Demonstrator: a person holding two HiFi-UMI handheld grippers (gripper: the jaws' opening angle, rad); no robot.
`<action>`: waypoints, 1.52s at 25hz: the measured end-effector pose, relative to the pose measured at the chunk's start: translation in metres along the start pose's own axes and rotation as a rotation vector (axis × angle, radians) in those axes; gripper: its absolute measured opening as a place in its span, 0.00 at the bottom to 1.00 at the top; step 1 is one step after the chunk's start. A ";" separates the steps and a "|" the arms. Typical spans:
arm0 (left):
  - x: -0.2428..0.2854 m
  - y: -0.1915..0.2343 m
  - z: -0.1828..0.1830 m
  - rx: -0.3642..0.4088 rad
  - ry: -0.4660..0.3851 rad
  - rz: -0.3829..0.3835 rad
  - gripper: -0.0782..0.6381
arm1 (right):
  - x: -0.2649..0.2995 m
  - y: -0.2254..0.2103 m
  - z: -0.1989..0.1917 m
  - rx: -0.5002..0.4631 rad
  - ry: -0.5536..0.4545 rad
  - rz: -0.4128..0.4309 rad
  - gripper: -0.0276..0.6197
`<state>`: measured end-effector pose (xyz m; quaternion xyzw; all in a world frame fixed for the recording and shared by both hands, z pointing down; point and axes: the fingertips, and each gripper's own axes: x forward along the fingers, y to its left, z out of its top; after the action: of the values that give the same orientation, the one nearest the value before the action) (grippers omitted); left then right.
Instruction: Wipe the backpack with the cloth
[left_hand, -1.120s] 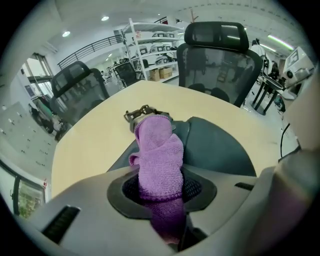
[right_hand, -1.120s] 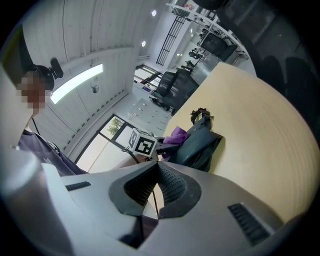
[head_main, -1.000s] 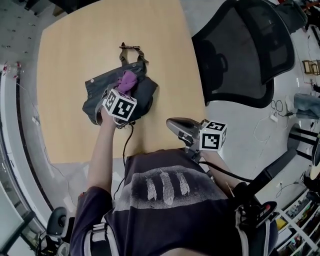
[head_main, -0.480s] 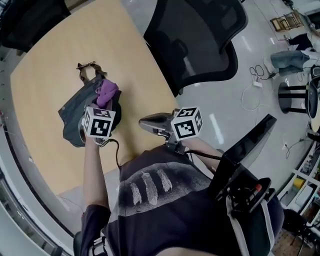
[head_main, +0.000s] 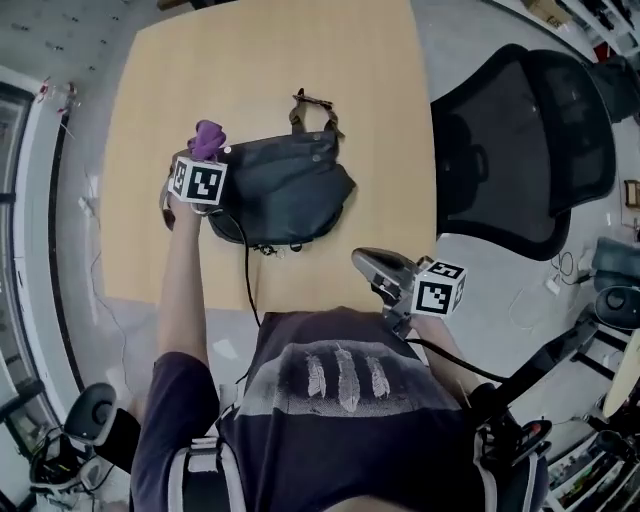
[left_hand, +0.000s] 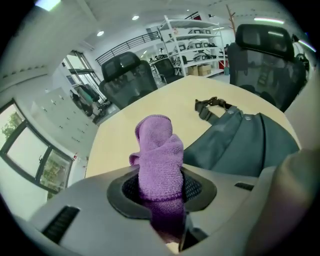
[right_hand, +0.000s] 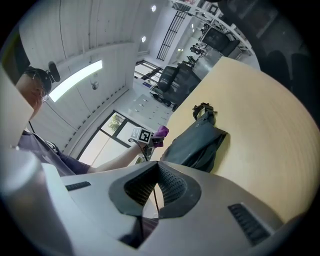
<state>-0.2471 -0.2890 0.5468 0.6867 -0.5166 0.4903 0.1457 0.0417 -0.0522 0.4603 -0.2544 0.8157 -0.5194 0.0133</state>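
Observation:
A dark grey backpack (head_main: 285, 187) lies flat on the wooden table (head_main: 270, 70), its strap handle pointing to the far side. My left gripper (head_main: 205, 152) is at the backpack's left edge, shut on a purple cloth (head_main: 208, 138) that sticks out past the jaws. In the left gripper view the cloth (left_hand: 157, 155) stands up between the jaws, with the backpack (left_hand: 240, 145) to its right. My right gripper (head_main: 375, 270) hangs near the table's front edge, away from the backpack, jaws pressed together on nothing. The right gripper view shows the backpack (right_hand: 195, 142) far off.
A black mesh office chair (head_main: 525, 140) stands right of the table. A black cable (head_main: 245, 275) runs from the left gripper across the table's front edge. Bare tabletop lies beyond and left of the backpack. More chairs (left_hand: 127, 77) stand past the table's far side.
The left gripper with the cloth has slid from the top of the backpack to its left edge. The head view has swung round. The right gripper stays near the front edge.

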 end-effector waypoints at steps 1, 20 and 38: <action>0.004 0.009 -0.007 -0.010 0.017 0.000 0.29 | 0.005 0.003 0.000 0.000 0.013 -0.003 0.05; 0.056 -0.098 0.028 0.142 0.035 -0.244 0.29 | 0.014 -0.004 0.004 -0.003 0.024 -0.076 0.05; 0.031 -0.221 0.102 0.377 -0.061 -0.395 0.29 | -0.006 -0.017 0.008 0.037 -0.047 -0.047 0.05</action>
<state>-0.0057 -0.2850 0.5915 0.8034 -0.2766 0.5191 0.0924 0.0560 -0.0615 0.4696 -0.2853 0.7992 -0.5285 0.0249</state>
